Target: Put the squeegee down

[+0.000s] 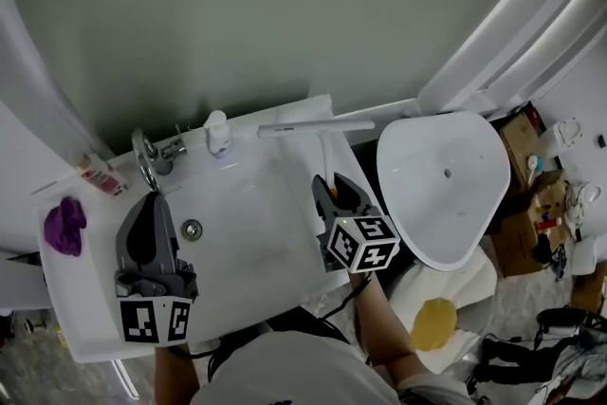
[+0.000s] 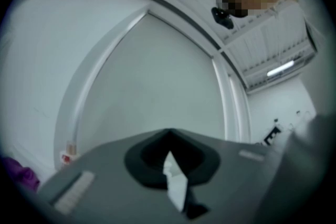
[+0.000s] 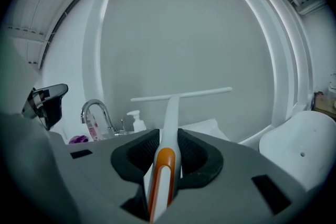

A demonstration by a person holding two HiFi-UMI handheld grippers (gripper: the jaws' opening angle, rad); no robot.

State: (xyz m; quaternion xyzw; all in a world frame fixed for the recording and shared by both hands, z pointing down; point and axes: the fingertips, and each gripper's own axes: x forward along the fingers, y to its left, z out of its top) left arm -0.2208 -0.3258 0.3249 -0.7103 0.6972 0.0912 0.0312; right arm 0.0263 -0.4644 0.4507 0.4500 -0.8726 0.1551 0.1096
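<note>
The squeegee has a white handle with an orange inlay and a long white blade. My right gripper is shut on the handle. In the head view the right gripper hovers over the right side of the white sink. There the squeegee's blade lies across the sink's back ledge; whether it touches I cannot tell. My left gripper hangs over the sink's left side, near the drain. In the left gripper view the left gripper is shut with a small white scrap in it.
A chrome faucet and a soap dispenser stand at the sink's back. A purple cloth and a small tube lie at the far left. A white toilet stands right of the sink, with boxes beyond it.
</note>
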